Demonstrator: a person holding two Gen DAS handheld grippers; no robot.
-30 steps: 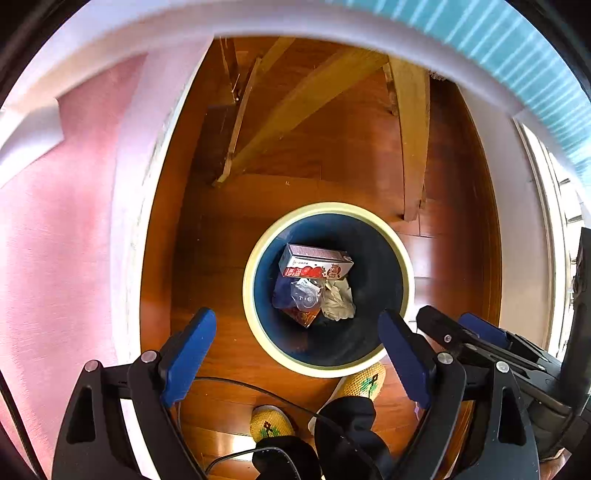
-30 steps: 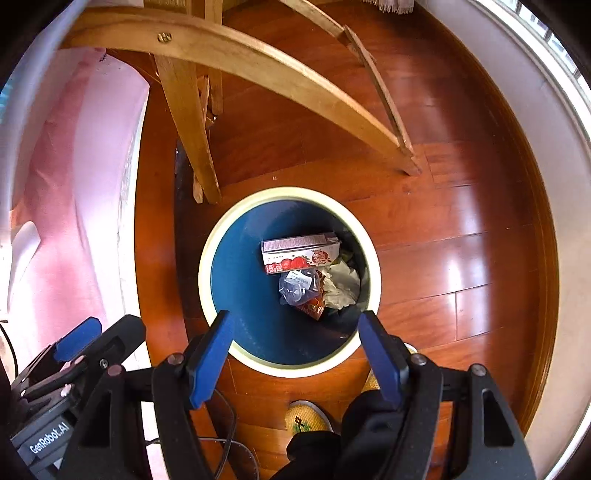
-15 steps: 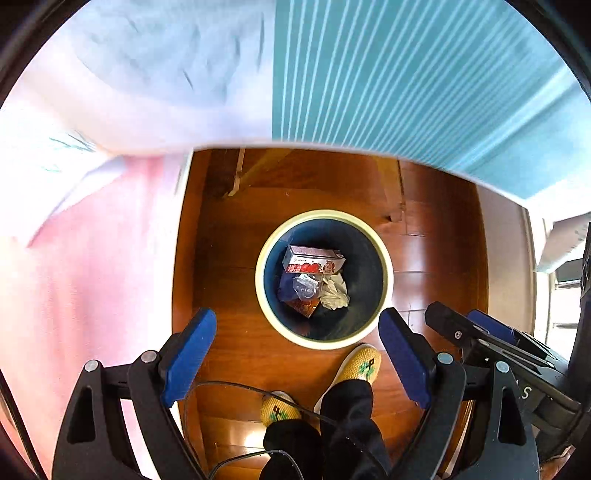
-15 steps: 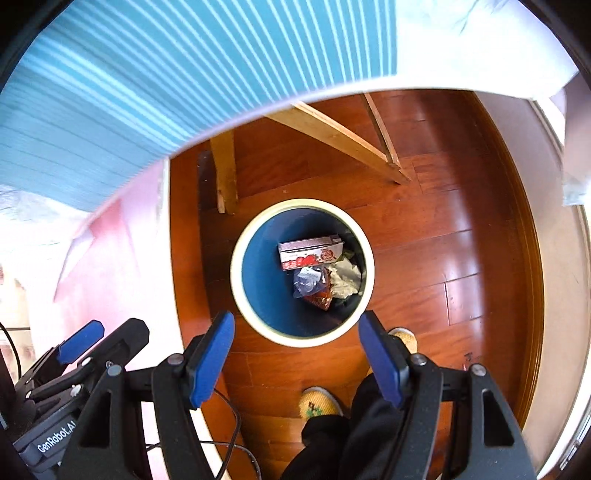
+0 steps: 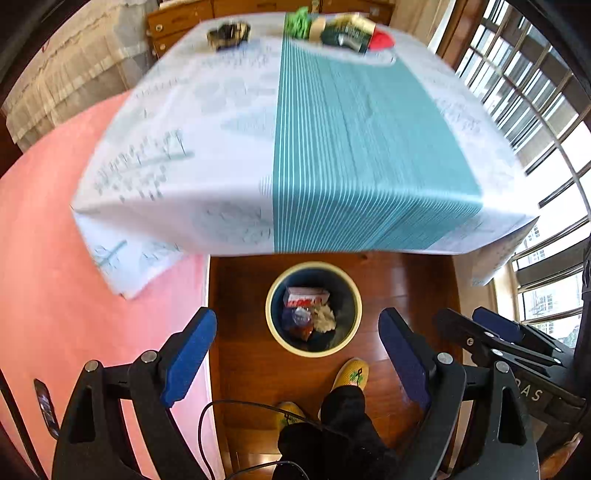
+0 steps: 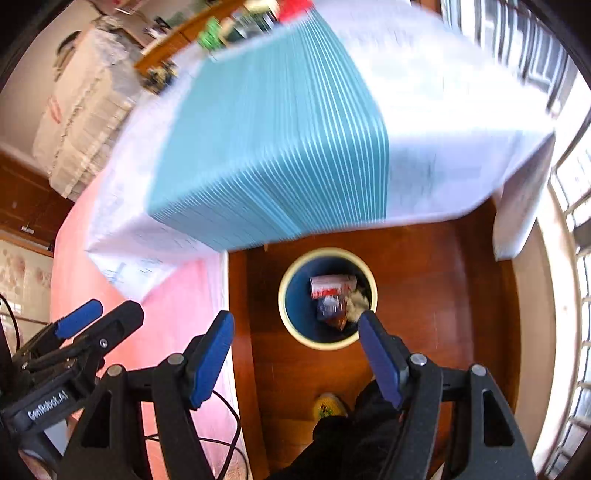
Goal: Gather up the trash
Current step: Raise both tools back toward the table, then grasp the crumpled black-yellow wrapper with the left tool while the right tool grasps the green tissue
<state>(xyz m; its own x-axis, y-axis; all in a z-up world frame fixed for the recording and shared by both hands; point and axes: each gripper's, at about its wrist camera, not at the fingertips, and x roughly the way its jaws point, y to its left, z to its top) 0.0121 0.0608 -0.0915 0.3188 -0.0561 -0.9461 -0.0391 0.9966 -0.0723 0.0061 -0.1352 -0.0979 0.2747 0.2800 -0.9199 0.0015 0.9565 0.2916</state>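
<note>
Both views look steeply down past a table draped in a white cloth with a teal striped band (image 5: 369, 147) onto a round waste bin with a cream rim and dark blue inside (image 5: 274, 321), which stands on the reddish wooden floor (image 5: 243, 362) in the lower middle of each frame. The bin sits just off the table's near edge, a sensible spot for dropping in whatever is cleared from the top.

Inside the bin lies the collected trash: a white and red carton (image 5: 306, 297) at the back, a crumpled clear plastic wrapper over a dark red packet (image 5: 300, 320), and a wad of pale tissue (image 5: 325, 317) to the right. All of it rests on the bin's bottom, well apart from both tools.

The left gripper (image 5: 297, 360) fills the lower part of its own view with blue-padded fingers spread wide and nothing between them. The right gripper (image 6: 295, 360) shows the same: fingers spread, empty, its right pad crossing the bin's rim only by line of sight. Each tool also appears at the edge of the other's view, so the two are held side by side.

At the blurred far edge of the table, top of the left view, sit a dark small object (image 5: 229, 32) and a cluster of green, dark and red packaging (image 5: 343, 32); their exact nature is hard to tell. These look like the next trash to fetch, which would explain empty, ready-spread fingers.

The person's yellow patterned slippers (image 5: 351, 373) stand just below the bin.
</note>
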